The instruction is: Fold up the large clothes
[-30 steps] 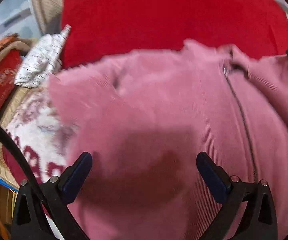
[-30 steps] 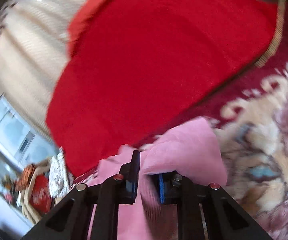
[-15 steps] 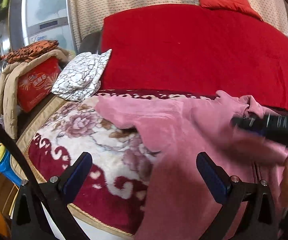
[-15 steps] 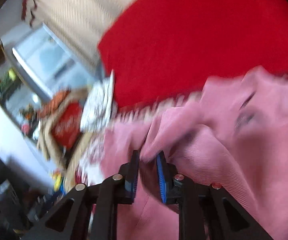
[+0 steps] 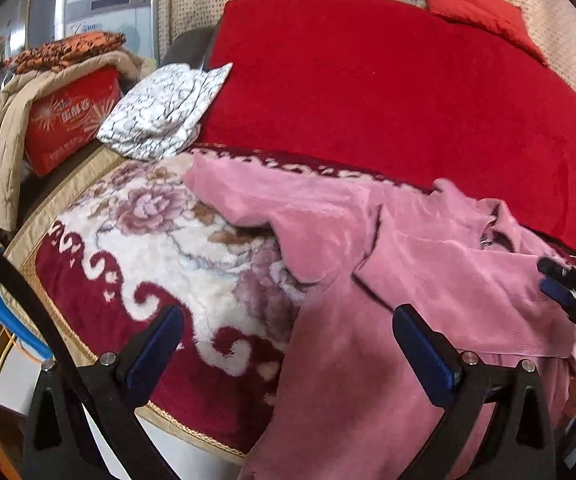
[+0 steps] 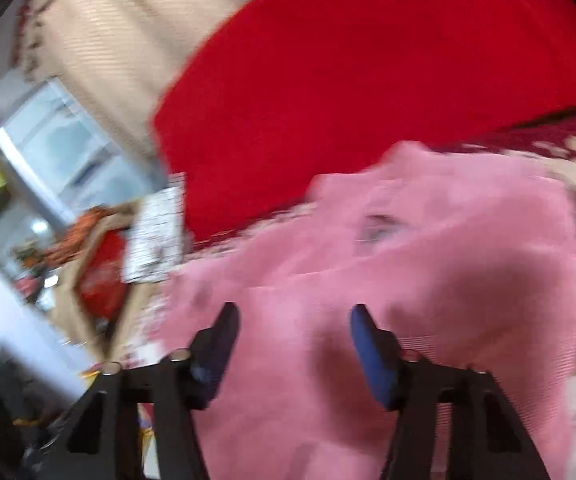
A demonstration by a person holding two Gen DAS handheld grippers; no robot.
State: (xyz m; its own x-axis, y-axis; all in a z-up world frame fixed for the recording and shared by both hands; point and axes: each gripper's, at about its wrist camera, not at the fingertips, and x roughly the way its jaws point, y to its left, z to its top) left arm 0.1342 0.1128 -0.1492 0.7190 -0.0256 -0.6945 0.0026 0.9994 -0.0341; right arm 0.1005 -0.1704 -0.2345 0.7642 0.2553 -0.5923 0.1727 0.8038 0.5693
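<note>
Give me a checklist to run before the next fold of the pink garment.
1. Right gripper let go of the pink garment: ok, jaws opening, nothing pinched.
2. Left gripper free: ok, jaws wide, empty.
3. Garment flat: not ok, bunched near the collar, a sleeve out to the side.
4. Garment fully on the flowered blanket: not ok, its near part hangs over the edge.
5. Zipper closed: cannot tell.
</note>
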